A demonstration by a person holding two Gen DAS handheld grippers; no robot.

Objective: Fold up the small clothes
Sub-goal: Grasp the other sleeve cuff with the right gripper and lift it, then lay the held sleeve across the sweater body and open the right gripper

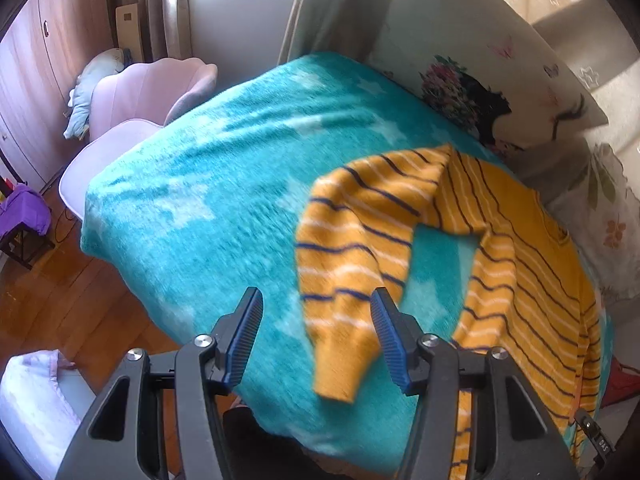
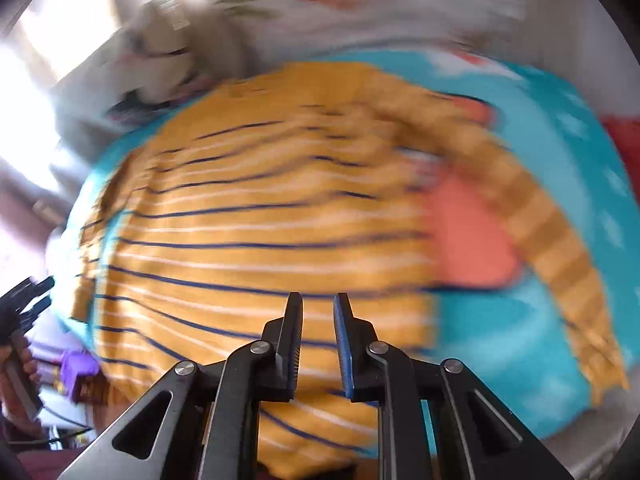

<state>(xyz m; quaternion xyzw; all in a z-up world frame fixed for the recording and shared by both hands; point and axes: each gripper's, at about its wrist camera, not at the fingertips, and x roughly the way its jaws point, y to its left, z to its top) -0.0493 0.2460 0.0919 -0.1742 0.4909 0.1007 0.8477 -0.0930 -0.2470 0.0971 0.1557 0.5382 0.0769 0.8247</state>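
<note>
A small yellow sweater (image 1: 532,264) with navy and white stripes lies spread on a turquoise star blanket (image 1: 208,184). Its left sleeve (image 1: 344,264) is bent down toward the front edge. My left gripper (image 1: 316,300) is open and empty, its right finger (image 1: 390,332) just over the sleeve's cuff end. In the blurred right wrist view the sweater's body (image 2: 260,232) fills the middle and its other sleeve (image 2: 560,264) runs down the right. My right gripper (image 2: 318,304) hovers above the sweater's hem, jaws slightly apart and empty.
An orange cloth (image 2: 468,236) lies between the sweater body and the right sleeve. A printed cushion (image 1: 472,96) leans behind the bed. A lilac chair (image 1: 132,96) stands at the bed's left, over wooden floor (image 1: 60,280). The other gripper (image 2: 24,304) shows at the left.
</note>
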